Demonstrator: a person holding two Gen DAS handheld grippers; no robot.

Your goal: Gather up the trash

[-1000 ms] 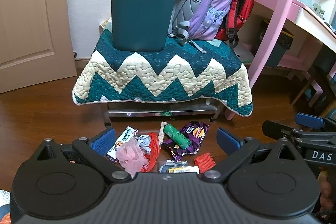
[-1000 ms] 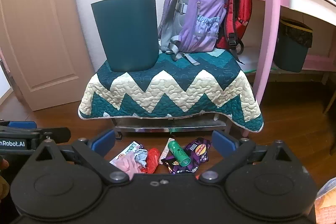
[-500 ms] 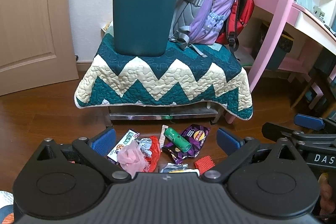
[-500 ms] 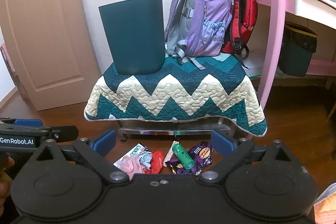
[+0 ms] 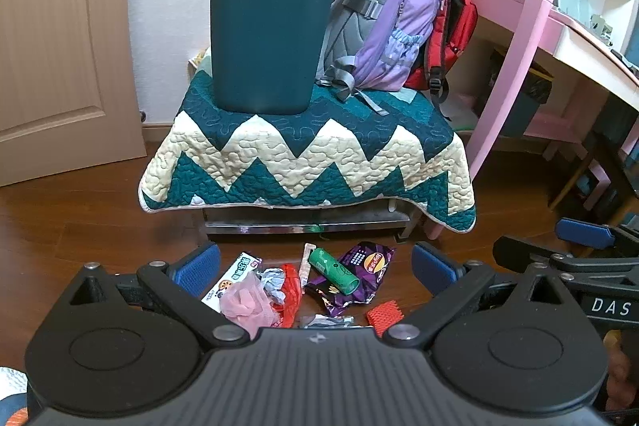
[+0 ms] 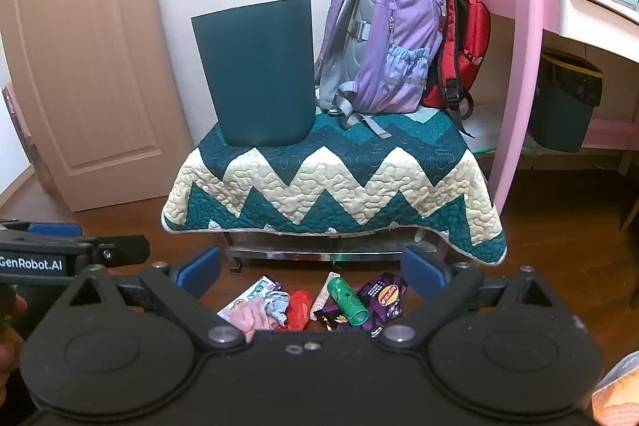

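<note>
Trash lies on the wood floor in front of the bench: a green roll (image 5: pixel 334 270) (image 6: pixel 346 297) on a purple chip bag (image 5: pixel 361 276) (image 6: pixel 381 296), a pink crumpled bag (image 5: pixel 247 306) (image 6: pixel 253 316), red wrapper (image 5: pixel 290 286) (image 6: pixel 298 306), white snack packet (image 5: pixel 235 276) (image 6: pixel 253 292) and red mesh piece (image 5: pixel 384 314). A dark teal bin (image 5: pixel 267 38) (image 6: pixel 259 70) stands on the quilted bench (image 5: pixel 307 154) (image 6: pixel 331 182). My left gripper (image 5: pixel 313 266) and right gripper (image 6: pixel 311 268) hang open above the pile, holding nothing.
A purple backpack (image 5: pixel 391 22) (image 6: pixel 383 34) and red backpack (image 5: pixel 455 38) (image 6: pixel 463 46) rest beside the bin. A pink desk (image 5: pixel 515 38) (image 6: pixel 519 66) stands right, with a lined bin (image 6: pixel 567 102) beneath. A door (image 6: pixel 84 58) is left.
Both grippers have pulled back and tilted up, so the trash pile sits lower in the views and more of the wall and desk shows. Jaws stay open.
</note>
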